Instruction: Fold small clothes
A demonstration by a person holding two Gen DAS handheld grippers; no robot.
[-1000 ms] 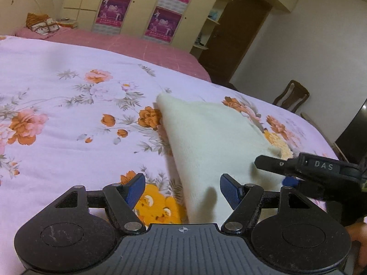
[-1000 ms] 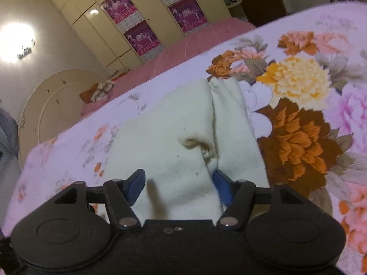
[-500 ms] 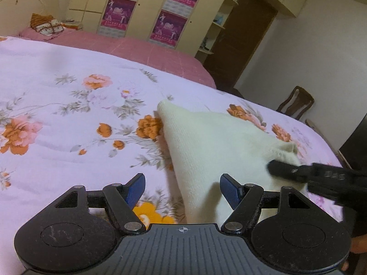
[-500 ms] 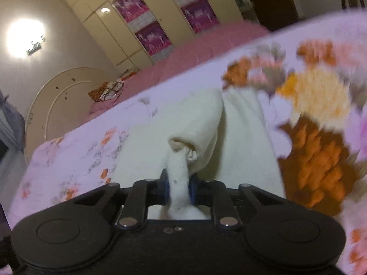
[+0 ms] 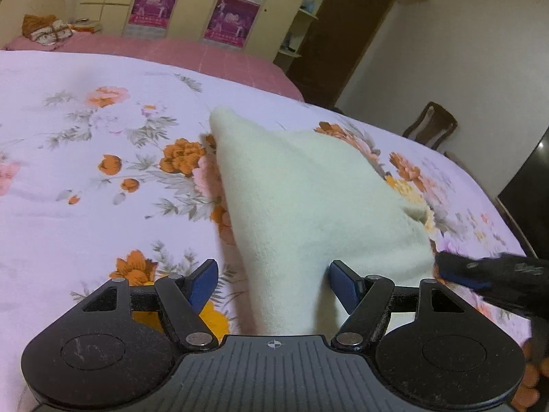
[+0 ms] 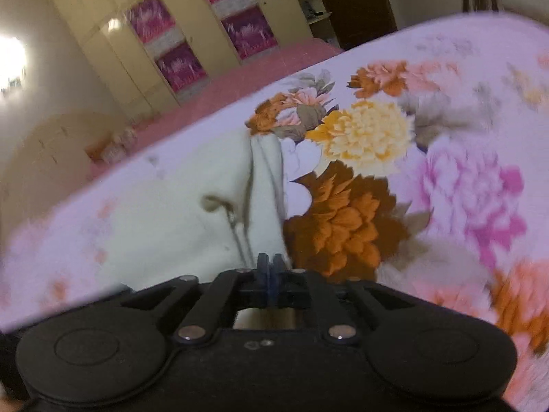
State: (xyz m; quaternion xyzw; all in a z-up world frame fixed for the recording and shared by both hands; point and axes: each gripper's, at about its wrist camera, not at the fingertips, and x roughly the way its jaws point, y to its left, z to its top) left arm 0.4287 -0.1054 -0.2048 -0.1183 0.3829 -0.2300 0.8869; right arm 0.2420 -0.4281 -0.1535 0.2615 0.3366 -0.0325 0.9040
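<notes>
1. Bedroom setting: a bed with a lilac floral bedspread [image 5: 85,206] fills both views; a pink sheet [image 5: 178,51] covers its far end, and cream wardrobe doors with magenta posters [image 5: 233,20] stand behind. A dark door [image 5: 329,31] and a wooden chair [image 5: 434,125] occupy the far right.
2. Cream garment [image 5: 308,206]: it lies on the bedspread right of centre, its far left corner pointed, its near edge running down between the fingers of the left gripper. In the right wrist view its right-hand edge shows layered folds beside a brown printed flower.
3. Left gripper [image 5: 272,285]: the jaws stand well apart over the near edge of the garment. The right blue pad [image 5: 345,286] sits against or just in front of the fabric; the left pad [image 5: 204,281] hangs above the bedspread, clear of the cloth. No clamping is seen.
4. Right gripper [image 6: 269,267]: the blue tips are drawn nearly together, having parted slightly just now after closing. They sit at the near right edge of the garment; whether cloth lies between them cannot be told.
5. Left wrist view, far right: the right gripper appears blurred at the garment's near right corner.
</notes>
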